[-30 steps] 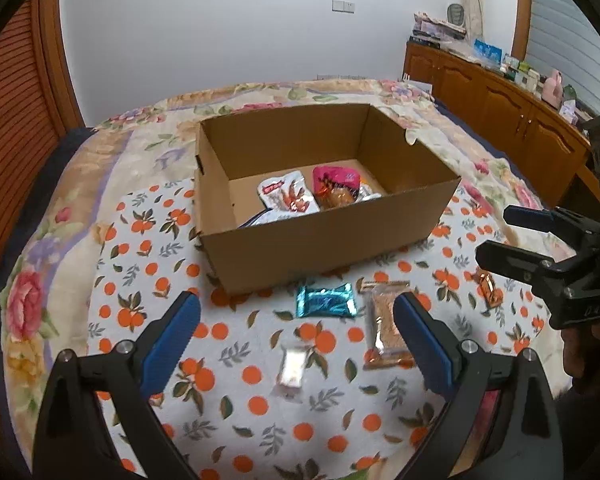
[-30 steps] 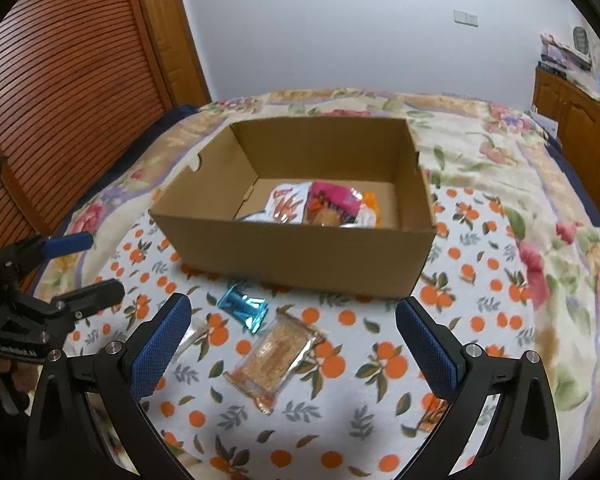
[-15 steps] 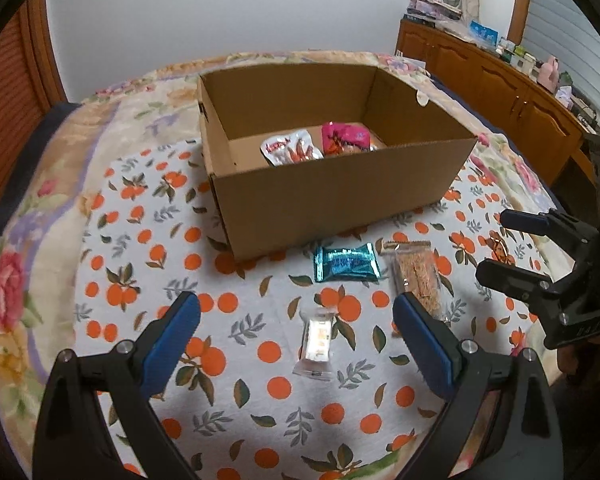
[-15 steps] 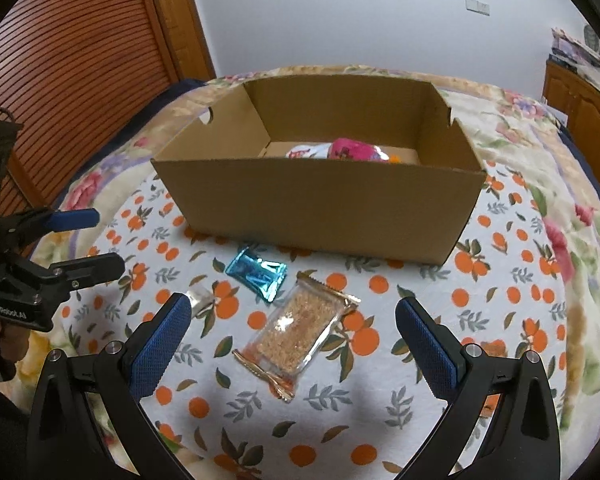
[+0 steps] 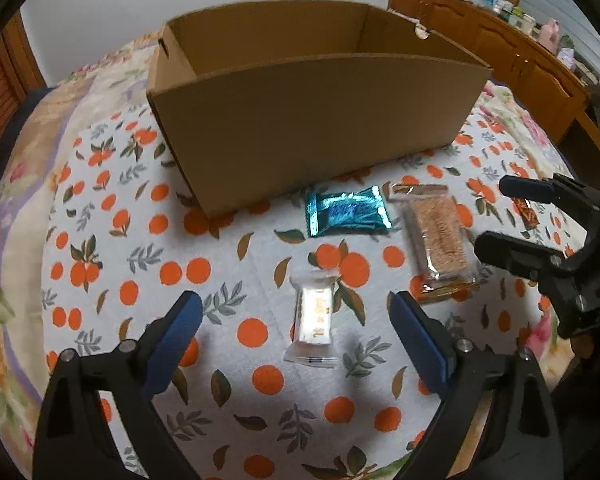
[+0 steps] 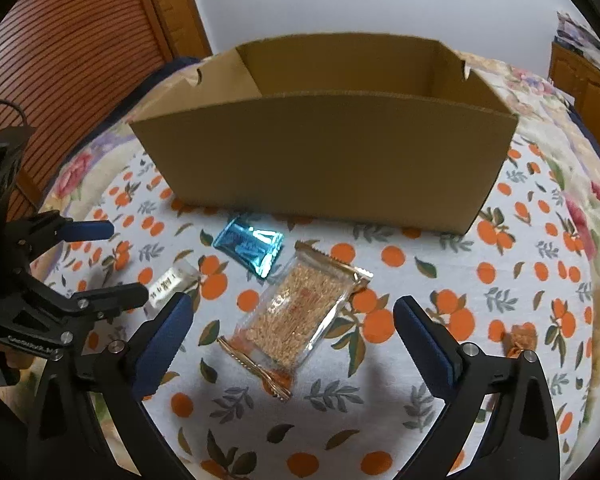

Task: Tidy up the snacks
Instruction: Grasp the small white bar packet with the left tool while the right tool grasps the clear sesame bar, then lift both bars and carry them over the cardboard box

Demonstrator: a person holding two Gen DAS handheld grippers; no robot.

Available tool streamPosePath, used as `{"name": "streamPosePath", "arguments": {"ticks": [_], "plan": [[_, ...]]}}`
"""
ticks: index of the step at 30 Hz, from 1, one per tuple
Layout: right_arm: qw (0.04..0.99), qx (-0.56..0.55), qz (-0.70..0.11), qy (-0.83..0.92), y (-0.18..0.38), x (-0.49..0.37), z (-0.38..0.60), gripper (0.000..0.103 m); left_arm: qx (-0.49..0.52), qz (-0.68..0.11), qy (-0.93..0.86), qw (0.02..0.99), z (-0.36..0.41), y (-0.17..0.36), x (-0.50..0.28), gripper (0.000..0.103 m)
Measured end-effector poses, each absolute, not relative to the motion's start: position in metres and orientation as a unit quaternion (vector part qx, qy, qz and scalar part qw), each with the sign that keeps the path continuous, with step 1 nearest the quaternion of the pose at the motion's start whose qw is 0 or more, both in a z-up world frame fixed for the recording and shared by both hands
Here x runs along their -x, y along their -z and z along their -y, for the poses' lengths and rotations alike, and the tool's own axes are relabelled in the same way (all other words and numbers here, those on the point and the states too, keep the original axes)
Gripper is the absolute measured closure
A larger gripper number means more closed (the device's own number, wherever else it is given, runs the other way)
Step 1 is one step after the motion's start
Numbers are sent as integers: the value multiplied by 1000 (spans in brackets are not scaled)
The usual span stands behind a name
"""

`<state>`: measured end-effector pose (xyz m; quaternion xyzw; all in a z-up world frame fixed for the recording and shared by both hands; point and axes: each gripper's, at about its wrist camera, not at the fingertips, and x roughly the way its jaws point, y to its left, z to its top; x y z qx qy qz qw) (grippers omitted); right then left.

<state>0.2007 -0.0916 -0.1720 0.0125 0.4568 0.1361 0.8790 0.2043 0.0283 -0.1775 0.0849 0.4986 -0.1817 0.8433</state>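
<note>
Tongs, left point(image 5: 294, 322): jaws wide, closing, nothing pressed; small white wrapped snack point(image 5: 315, 318) lies between them on the bed's orange-print cloth point(image 5: 112, 248), well in front of the cardboard box point(image 5: 312, 120).
Tongs, right point(image 6: 292, 324): released, straddling the clear-wrapped grain bar point(image 6: 300, 312), also in front of the box.
Teal foil packet point(image 5: 348, 212): just before the box wall.
Handling, judged: all 3 light, crinkly, slippery film; bar likely brittle. Grip across the narrow middle, gently.
</note>
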Motion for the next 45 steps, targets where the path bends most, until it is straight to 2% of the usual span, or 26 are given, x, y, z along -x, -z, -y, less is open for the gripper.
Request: {"name": "streamPosePath", "arguments": {"ticks": [3, 6, 10, 13, 21, 23, 24, 25, 35, 45], "plan": [[876, -12, -463, -137, 179, -202, 90, 2, -81, -510, 178, 837, -29, 186, -209, 18], [872, -18, -469, -139, 184, -205, 91, 4, -89, -516, 182, 832, -26, 190, -209, 19], [865, -25, -481, -141, 194, -209, 92, 7, -97, -529, 187, 822, -22, 197, -212, 39], [861, -27, -488, -142, 200, -212, 92, 10, -101, -538, 187, 816, -19, 205, -214, 46], [853, -36, -499, -149, 210, -218, 90, 14, -108, -542, 185, 813, -17, 216, -220, 59], [850, -38, -502, -151, 213, -220, 89, 15, -112, -540, 185, 814, -17, 216, -220, 69], [849, -40, -504, -153, 214, -221, 88, 16, -117, -538, 184, 814, -16, 215, -220, 79], [849, -40, -505, -154, 215, -222, 88, 17, -121, -537, 186, 814, -15, 215, -219, 83], [851, -32, -501, -153, 219, -234, 82, 22, -121, -544, 191, 808, -8, 216, -221, 83], [853, 40, -505, -123, 221, -235, 71, 40, -124, -540, 189, 811, -12, 214, -220, 83]]}}
